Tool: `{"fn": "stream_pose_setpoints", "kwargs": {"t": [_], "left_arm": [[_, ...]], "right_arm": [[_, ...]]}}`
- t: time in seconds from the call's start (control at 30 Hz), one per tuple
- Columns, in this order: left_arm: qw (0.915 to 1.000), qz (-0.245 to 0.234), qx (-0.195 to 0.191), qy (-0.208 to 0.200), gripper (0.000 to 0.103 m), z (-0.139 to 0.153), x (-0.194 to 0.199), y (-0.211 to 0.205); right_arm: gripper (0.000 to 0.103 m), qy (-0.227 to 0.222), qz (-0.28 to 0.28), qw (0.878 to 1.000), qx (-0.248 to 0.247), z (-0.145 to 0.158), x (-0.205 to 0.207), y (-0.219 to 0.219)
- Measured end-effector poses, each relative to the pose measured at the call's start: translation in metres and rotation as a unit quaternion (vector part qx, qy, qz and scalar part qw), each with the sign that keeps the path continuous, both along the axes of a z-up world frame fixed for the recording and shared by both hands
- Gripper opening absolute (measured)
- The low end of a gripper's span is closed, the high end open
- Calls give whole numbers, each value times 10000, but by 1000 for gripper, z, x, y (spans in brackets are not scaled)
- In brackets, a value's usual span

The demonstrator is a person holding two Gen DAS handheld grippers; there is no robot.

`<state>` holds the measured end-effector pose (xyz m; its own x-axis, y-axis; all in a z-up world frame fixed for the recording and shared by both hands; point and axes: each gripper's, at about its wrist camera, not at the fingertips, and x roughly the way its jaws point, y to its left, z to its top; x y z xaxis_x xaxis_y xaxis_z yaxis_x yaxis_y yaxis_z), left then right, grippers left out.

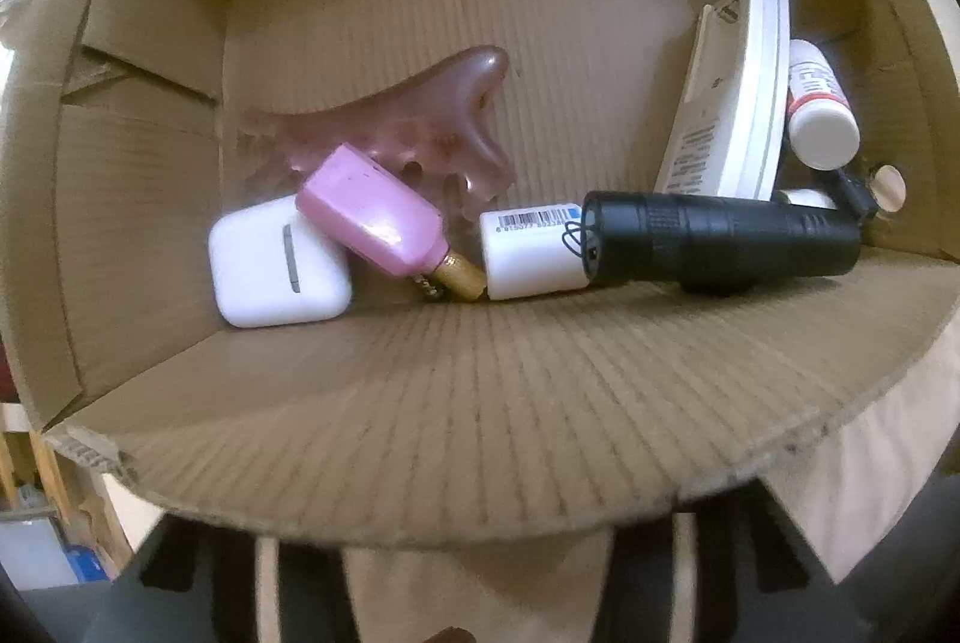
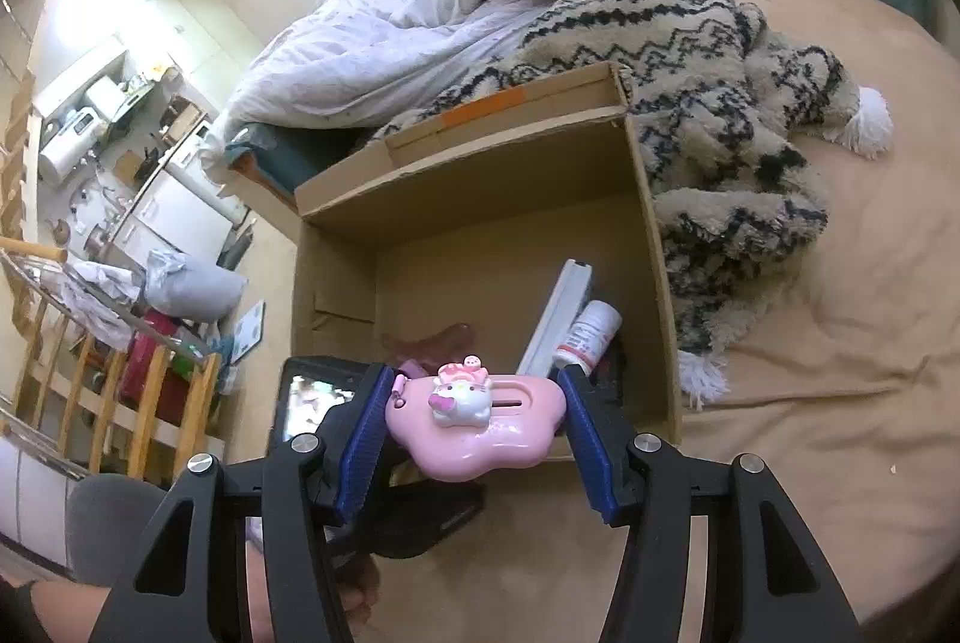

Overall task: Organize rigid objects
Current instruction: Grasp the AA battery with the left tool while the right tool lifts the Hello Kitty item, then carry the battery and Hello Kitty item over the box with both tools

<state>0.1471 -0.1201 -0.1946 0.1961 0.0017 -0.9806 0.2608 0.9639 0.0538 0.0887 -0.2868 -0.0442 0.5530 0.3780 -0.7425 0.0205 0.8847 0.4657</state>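
A cardboard box (image 2: 651,235) sits on the bed, already holding a black flashlight (image 1: 720,235), a white earbud case (image 1: 276,262) and a pink bottle (image 1: 375,217). The right gripper (image 2: 477,418) pinches a pink cartoon-cat case (image 2: 480,430) at the box's near edge, seemingly ready to drop it in. The left gripper, fingers unseen, is pressed shut.

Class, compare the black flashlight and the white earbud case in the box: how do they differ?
The black flashlight is long and cylindrical; the white earbud case is short, squarish and rounded. The flashlight rests across a white barcoded item; the case leans against a pink bottle. Both lie inside the cardboard box.
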Motion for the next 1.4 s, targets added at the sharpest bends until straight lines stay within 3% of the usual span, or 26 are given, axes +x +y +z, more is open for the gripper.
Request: {"fn": "stream_pose_setpoints", "kwargs": {"t": [0.2, 0.37, 0.67, 0.83, 1.0, 1.13, 1.4], "left_arm": [[9998, 177, 35, 102, 40, 8, -6, 13], [9992, 354, -41, 200, 40, 31, -22, 33], [9950, 436, -347, -829, 40, 121, -44, 72], [9876, 684, -564, -1296, 40, 164, -29, 75], [9841, 799, -646, -1447, 40, 183, 0, 62], [9839, 799, -624, -1470, 40, 174, 26, 53], [9902, 742, -390, -1116, 40, 120, 58, 31]], "right_arm": [[59, 104, -147, 9998, -68, -6, 1, -7], [59, 116, -209, 9997, -84, -5, 1, -11], [60, 9, -280, 9995, -127, 3, 26, -20], [60, -116, -248, 9994, -227, 7, 46, -20], [60, -181, -164, 9993, -290, 6, 64, -18], [60, -122, -128, 9991, -395, -1, 79, -15], [59, 204, 20, 9981, -574, -25, 90, -3]]}}
